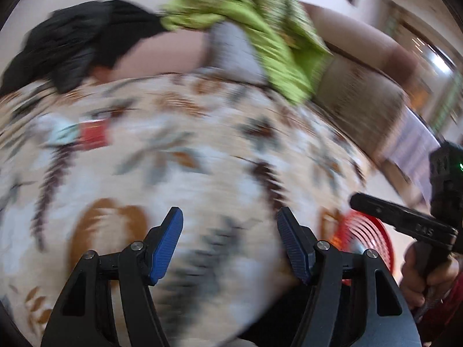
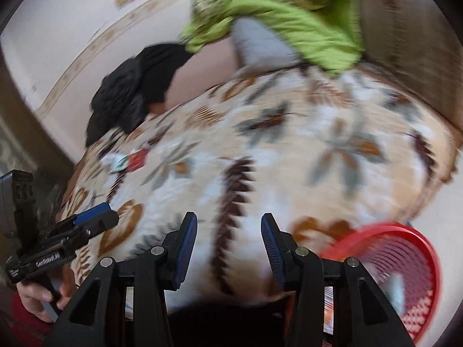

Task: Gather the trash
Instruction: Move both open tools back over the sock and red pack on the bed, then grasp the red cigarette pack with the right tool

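Observation:
Both views are motion-blurred. A red and white wrapper [image 1: 86, 136] lies on the leaf-patterned bed cover [image 1: 202, 159], far left in the left wrist view and at mid left in the right wrist view [image 2: 134, 159]. A red mesh basket [image 2: 405, 274] sits at the bed's near right edge; it also shows in the left wrist view [image 1: 364, 231]. My left gripper [image 1: 230, 245] is open and empty over the cover. My right gripper [image 2: 228, 248] is open and empty, with the basket at its right. Something pale lies inside the basket.
A green cloth [image 1: 254, 29] and a pale pillow [image 1: 234, 55] lie at the bed's far side, with a black garment [image 1: 72, 40] to their left. A brown headboard or sofa side [image 2: 405, 43] stands at right. The other gripper [image 2: 58, 245] shows at lower left.

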Tool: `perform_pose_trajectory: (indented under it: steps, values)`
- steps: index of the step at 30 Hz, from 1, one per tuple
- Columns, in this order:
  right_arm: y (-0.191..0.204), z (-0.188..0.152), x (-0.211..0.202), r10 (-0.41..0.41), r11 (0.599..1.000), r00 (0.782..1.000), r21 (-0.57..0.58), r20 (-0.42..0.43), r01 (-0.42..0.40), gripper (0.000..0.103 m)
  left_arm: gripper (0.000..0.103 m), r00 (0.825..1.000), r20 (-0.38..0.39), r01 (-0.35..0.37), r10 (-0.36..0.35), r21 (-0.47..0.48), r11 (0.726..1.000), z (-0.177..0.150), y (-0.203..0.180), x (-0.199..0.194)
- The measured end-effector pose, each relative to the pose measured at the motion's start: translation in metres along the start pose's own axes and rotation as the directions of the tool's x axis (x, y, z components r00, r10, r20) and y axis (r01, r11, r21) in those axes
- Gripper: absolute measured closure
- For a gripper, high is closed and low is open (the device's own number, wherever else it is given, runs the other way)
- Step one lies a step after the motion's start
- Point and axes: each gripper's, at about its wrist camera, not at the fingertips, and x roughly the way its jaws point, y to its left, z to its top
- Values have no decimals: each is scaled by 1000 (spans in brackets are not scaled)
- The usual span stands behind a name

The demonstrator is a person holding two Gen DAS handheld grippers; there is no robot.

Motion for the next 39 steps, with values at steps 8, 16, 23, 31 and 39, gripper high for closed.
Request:
perform_pose_trajectory:
  steps: [8, 16, 23, 31, 39]
  values:
    - [98, 53, 106, 102, 988, 987, -101, -122, -115, 40, 36, 963, 83, -237, 257, -198, 951, 11, 126, -35]
    - [188, 102, 233, 89, 972, 971, -195, -223, -134, 38, 33, 932, 103, -308, 348, -284, 908, 25, 201, -55]
    - [228, 116, 330, -40, 967, 957, -252, -288, -36, 37, 26, 920, 100, -330, 379, -323, 887, 55, 250, -53]
    - [215, 105, 334, -75, 962, 962, -275, -263, 0, 44, 23, 945, 90, -266, 313, -342, 901, 102, 283, -5]
    - [164, 85, 261, 44, 983, 969, -165, -245, -87, 44, 23, 980, -24, -191, 196, -377, 906, 126, 305, 85]
